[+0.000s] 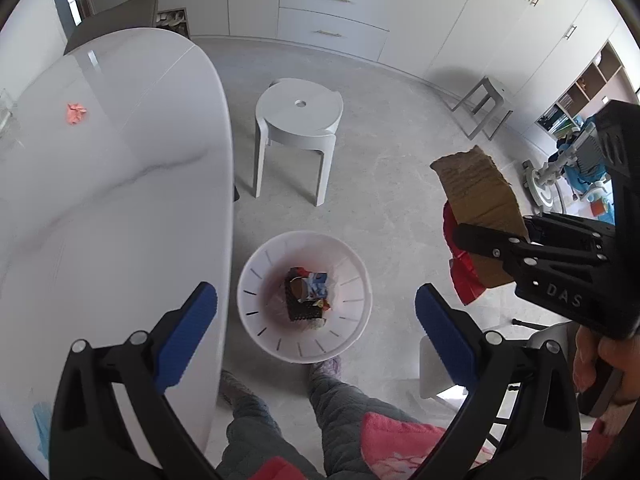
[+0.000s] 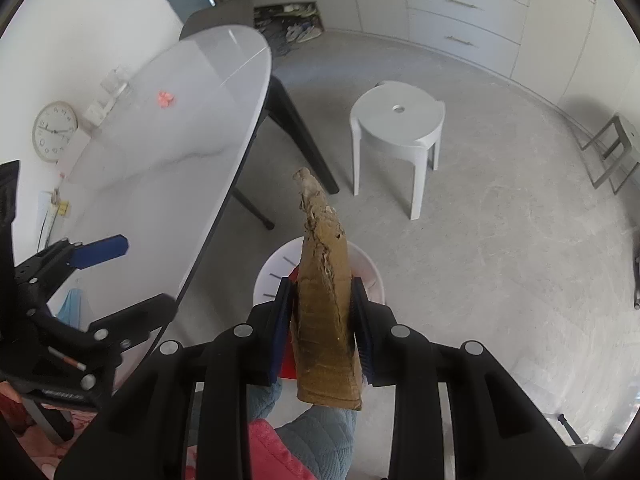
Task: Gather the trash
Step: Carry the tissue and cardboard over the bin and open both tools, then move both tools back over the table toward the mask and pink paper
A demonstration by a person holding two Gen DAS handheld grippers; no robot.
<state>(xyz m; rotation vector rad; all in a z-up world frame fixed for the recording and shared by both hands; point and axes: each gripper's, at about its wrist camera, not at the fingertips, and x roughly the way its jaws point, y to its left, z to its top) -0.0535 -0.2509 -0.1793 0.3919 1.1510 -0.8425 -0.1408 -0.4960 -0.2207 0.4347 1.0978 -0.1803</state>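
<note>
A white trash bin [image 1: 352, 264] stands on the floor beside the table, with several wrappers inside. My left gripper [image 1: 316, 312] is open and empty, above the bin. My right gripper [image 2: 322, 320] is shut on a torn piece of brown cardboard [image 2: 324, 300], held above and to the right of the bin [image 2: 276, 276]. The cardboard [image 1: 480, 208] and right gripper [image 1: 496, 246] also show in the left wrist view, with a red scrap [image 1: 464, 280] hanging beneath. A crumpled pink paper [image 1: 76, 113] lies on the white table [image 1: 120, 184]; it also shows in the right wrist view [image 2: 165, 98].
A white round stool [image 1: 298, 132] stands beyond the bin. A grey stool [image 1: 484, 106] stands near the cabinets. A light blue item [image 1: 42, 424] lies at the table's near edge. A clock [image 2: 54, 130] leans on the wall. My legs [image 1: 336, 408] are below the bin.
</note>
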